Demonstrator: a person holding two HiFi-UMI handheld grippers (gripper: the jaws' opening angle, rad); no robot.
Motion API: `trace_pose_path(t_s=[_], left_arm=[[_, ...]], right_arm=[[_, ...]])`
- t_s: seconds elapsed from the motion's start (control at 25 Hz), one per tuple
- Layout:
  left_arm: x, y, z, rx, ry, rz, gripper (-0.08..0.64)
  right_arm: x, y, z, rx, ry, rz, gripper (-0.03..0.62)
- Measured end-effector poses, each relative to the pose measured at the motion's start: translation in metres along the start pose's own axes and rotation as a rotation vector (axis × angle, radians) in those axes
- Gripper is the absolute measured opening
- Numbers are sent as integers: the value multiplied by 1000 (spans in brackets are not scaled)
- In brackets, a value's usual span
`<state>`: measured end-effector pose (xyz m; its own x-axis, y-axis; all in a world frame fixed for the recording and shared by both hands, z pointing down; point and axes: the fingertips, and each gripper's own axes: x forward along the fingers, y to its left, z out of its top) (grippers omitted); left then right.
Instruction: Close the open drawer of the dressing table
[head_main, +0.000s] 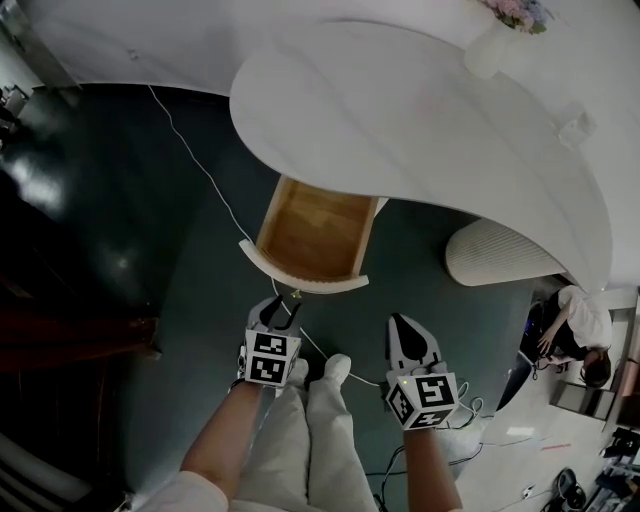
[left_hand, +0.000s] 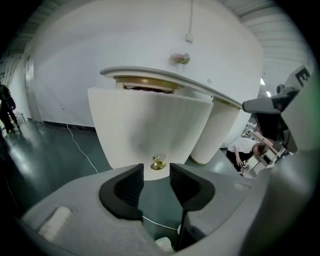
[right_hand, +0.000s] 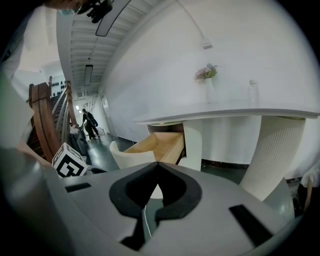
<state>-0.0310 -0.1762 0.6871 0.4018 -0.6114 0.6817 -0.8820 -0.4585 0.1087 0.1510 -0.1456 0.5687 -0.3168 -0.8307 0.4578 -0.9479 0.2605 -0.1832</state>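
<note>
I'm lining up the left gripper (left_hand: 156, 176), jaws spread and empty, on the drawer (left_hand: 150, 120) knob (left_hand: 158, 163) at lower centre. The right gripper (right_hand: 157, 165) is idling, pressed together. Next, I'm probably pushing the front in.

No words, numbers or brand names could be read. The only printed signs were black-and-white square marker patterns on the cube (head_main: 268, 357) of the left tongs (head_main: 283, 306) and the cube (head_main: 428, 397) of the right tongs (head_main: 401, 325), near the drawer (head_main: 315, 230) front.

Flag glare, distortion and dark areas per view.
Head view: fisheye bows the tabletop, floor dark with a glare patch at left. Left gripper view: black corners, knob sharp. Right gripper view: black corners, left edge out of focus.
</note>
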Motion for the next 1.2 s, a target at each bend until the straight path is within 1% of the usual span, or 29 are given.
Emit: trace_pose_path(t_s=[0.16, 0.36, 0.56, 0.76, 1.2], left_arm=[[17, 2, 5, 7, -12, -5, 163], [24, 2, 10, 23, -12, -16, 164], [30, 4, 16, 2, -21, -8, 163], [42, 6, 30, -21, -39, 13, 163], [72, 12, 57, 16, -38, 60, 161]], right_arm=[[6, -8, -13, 14, 6, -22, -5], [5, -5, -26, 25, 33, -25, -5], [9, -8, -24, 32, 28, -32, -5], [13, -17, -18, 41, 20, -34, -5], [25, -26, -20, 45, 21, -11, -5]])
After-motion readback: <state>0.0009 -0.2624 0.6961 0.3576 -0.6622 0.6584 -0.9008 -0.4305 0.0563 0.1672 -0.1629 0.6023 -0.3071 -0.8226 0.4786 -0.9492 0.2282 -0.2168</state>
